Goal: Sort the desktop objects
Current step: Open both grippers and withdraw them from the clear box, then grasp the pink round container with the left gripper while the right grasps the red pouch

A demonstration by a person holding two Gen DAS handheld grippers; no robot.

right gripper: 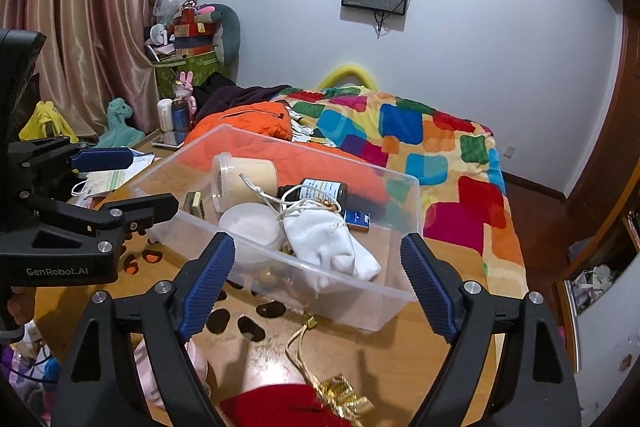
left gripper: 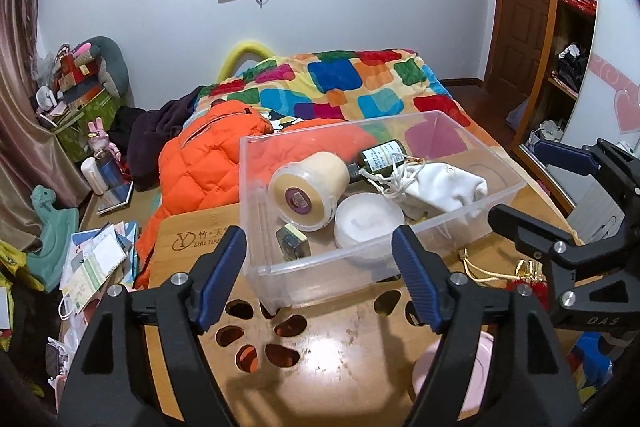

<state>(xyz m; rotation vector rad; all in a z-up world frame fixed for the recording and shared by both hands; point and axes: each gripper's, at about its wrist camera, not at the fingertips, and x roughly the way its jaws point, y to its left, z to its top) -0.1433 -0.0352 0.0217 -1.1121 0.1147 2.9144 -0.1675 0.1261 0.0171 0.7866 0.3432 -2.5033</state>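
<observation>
- Left hand-held gripper: jaws spread wide, nothing between the blue pads; it hovers over the near wall of the clear plastic bin.
- Right hand-held gripper: likewise released, pads apart and empty, framing the bin's near wall from the other side.
- Bin sits on the wooden surface, which has oval cut-outs just in front of the bin.
- Bin contents: a cream-coloured tub lying on its side, purple label facing the left camera; a white round jar just beside it; a dark bottle lying flat behind; a white drawstring pouch touching the jar, cord trailing over the bottle; a small dark box near the front left corner; a small blue box by the far wall.
- Outside the bin, on the surface: a red pouch with a gold cord and tassel — at the near edge, below the right gripper.
- Background: bed with a multicoloured blanket and an orange padded jacket.
</observation>
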